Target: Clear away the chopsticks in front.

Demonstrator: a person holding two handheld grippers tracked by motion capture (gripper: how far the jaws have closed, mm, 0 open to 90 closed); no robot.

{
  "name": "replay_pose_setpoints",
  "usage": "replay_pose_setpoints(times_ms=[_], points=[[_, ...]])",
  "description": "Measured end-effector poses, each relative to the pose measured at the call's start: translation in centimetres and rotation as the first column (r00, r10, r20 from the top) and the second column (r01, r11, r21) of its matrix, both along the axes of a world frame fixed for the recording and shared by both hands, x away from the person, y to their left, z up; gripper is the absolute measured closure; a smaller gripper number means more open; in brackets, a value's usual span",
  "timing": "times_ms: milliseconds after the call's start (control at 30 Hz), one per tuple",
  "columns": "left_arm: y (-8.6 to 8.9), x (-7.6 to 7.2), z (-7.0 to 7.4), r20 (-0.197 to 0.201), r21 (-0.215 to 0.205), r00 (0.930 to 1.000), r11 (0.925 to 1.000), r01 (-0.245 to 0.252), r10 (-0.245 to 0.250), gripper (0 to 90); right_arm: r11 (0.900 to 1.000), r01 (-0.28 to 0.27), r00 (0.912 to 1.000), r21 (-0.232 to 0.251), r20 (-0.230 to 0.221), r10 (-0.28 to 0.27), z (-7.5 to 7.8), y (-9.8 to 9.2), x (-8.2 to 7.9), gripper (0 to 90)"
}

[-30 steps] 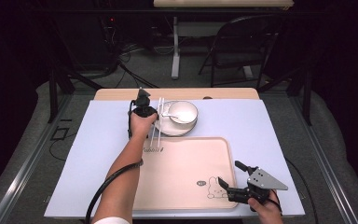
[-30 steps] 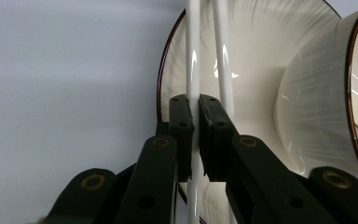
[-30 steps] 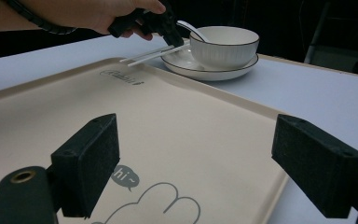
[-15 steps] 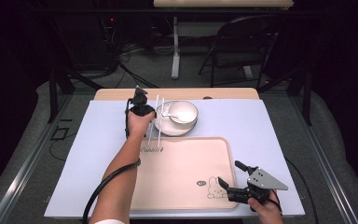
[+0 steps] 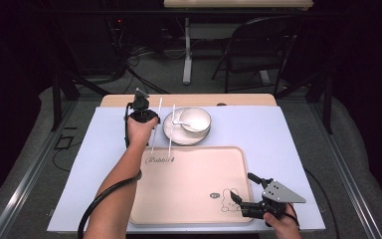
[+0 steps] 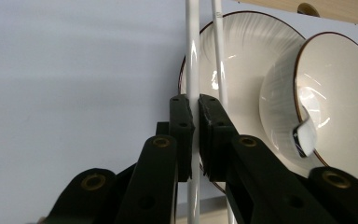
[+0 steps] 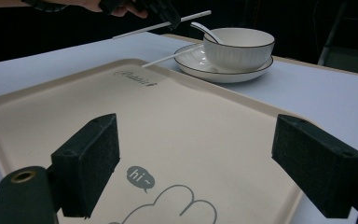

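My left gripper (image 6: 195, 100) is shut on a white chopstick (image 6: 192, 56), held just left of a white plate (image 6: 242, 42). In the high view the left gripper (image 5: 145, 114) holds that chopstick (image 5: 154, 137) above the table. A second chopstick (image 5: 171, 139) leans on the plate (image 5: 171, 134). On the plate stands a white bowl (image 5: 196, 119) with a spoon (image 5: 179, 121) in it. My right gripper (image 5: 242, 187) hangs open over the near right corner of a beige tray (image 5: 189, 184), nothing between its pads (image 7: 88, 158).
A pale blue mat (image 5: 89, 169) covers the table, with a wooden edge (image 5: 189, 99) at the back. Behind the table are a chair (image 5: 258, 55), desk legs and floor cables. The tray carries a printed rabbit (image 5: 229, 201) and a "hi" bubble (image 7: 140, 176).
My left gripper has shifted a little to the left with one chopstick, drawing it apart from the one leaning on the plate. The right gripper has stayed still.
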State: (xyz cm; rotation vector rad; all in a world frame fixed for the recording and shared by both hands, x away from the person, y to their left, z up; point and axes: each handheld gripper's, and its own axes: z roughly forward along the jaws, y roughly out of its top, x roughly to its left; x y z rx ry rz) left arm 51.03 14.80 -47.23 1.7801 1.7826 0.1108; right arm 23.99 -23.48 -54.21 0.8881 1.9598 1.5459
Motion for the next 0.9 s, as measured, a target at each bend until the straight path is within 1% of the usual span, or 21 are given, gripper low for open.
replay_pose_setpoints(times_ms=[33, 67, 100, 167, 200, 233, 267, 300, 333, 433, 533, 567, 600, 667, 700, 767, 800, 900], points=[[0.0, 0.0, 0.0, 0.000, 0.000, 1.0000, 1.0000, 0.000, 0.000, 84.7, 1.000, -0.003, 1.0000, -0.003, 0.003, 0.003, 0.0, 0.0, 0.0, 14.3], [0.0, -0.6, 0.5, 0.001, 0.002, 1.0000, 1.0000, 0.006, -0.006, 84.7, 1.000, -0.003, 1.0000, -0.003, 0.006, 0.003, 0.0, 0.0, -0.1, 14.3], [0.0, -0.8, 0.6, 0.004, -0.001, 1.0000, 1.0000, 0.006, -0.006, 84.8, 1.000, -0.002, 1.0000, 0.006, -0.002, 0.002, 0.1, 0.0, -0.2, 14.3], [0.0, -1.5, 1.0, 0.008, 0.000, 0.9999, 0.9999, 0.014, -0.014, 84.7, 1.000, -0.005, 1.0000, 0.008, -0.001, 0.005, 0.1, 0.0, -0.2, 14.3], [0.0, -1.5, 1.0, 0.008, 0.000, 0.9999, 0.9999, 0.014, -0.014, 84.8, 1.000, -0.005, 1.0000, 0.008, -0.001, 0.005, 0.1, 0.0, -0.2, 14.3], [0.0, -2.1, 1.4, 0.011, 0.003, 0.9996, 0.9997, 0.026, -0.026, 84.8, 1.000, -0.007, 1.0000, 0.010, -0.004, 0.007, 0.1, 0.0, -0.2, 14.3], [0.0, -2.3, 1.5, 0.015, 0.004, 0.9995, 0.9996, 0.028, -0.028, 84.8, 1.000, -0.007, 1.0000, 0.008, 0.001, 0.007, 0.1, 0.0, -0.2, 14.3], [0.0, -2.3, 1.5, 0.015, 0.004, 0.9995, 0.9996, 0.028, -0.028, 84.8, 1.000, -0.008, 1.0000, 0.008, 0.002, 0.008, 0.2, 0.0, -0.2, 14.3], [0.2, -2.7, 1.8, 0.019, 0.008, 0.9993, 0.9994, 0.032, -0.032, 84.8, 1.000, -0.008, 1.0000, 0.008, 0.003, 0.008, 0.2, 0.0, -0.2, 14.3], [0.3, -3.1, 2.0, 0.020, 0.009, 0.9991, 0.9993, 0.037, -0.037, 84.8, 1.000, -0.005, 1.0000, 0.006, 0.004, 0.005, 0.2, 0.0, -0.2, 14.3], [0.7, -3.8, 2.4, 0.021, 0.005, 0.9988, 0.9991, 0.043, -0.043, 84.8, 1.000, 0.000, 1.0000, 0.005, 0.003, 0.000, 0.2, -0.1, -0.2, 14.3], [0.7, -3.8, 2.4, 0.021, 0.005, 0.9988, 0.9991, 0.043, -0.043, 84.8, 1.000, 0.000, 1.0000, 0.005, 0.003, 0.000, 0.2, -0.1, -0.2, 14.3], [1.2, -4.2, 2.5, 0.020, -0.001, 0.9988, 0.9990, 0.044, -0.044, 84.8, 1.000, 0.001, 1.0000, 0.004, 0.004, -0.001, 0.2, -0.1, -0.2, 14.3], [1.6, -4.6, 2.6, 0.017, -0.007, 0.9990, 0.9991, 0.041, -0.041, 84.8, 1.000, 0.002, 1.0000, 0.002, 0.005, -0.002, 0.2, -0.1, -0.2, 14.3], [1.6, -4.6, 2.6, 0.017, -0.007, 0.9990, 0.9991, 0.041, -0.041, 84.8, 1.000, 0.002, 1.0000, 0.002, 0.005, -0.002, 0.2, -0.1, -0.2, 14.3], [2.1, -5.3, 2.7, 0.020, -0.009, 0.9992, 0.9993, 0.035, -0.035, 84.8, 1.000, 0.005, 1.0000, 0.000, 0.003, -0.005, 0.1, -0.1, -0.2, 14.3], [2.2, -5.5, 2.8, 0.020, -0.004, 0.9990, 0.9992, 0.039, -0.039, 84.8, 1.000, 0.007, 1.0000, -0.001, 0.003, -0.007, 0.1, -0.1, -0.1, 14.3], [2.6, -6.4, 2.9, 0.025, -0.007, 0.9988, 0.9991, 0.042, -0.042, 84.8, 1.000, 0.011, 0.9999, 0.001, 0.002, -0.011, 0.1, -0.2, -0.1, 14.3]])
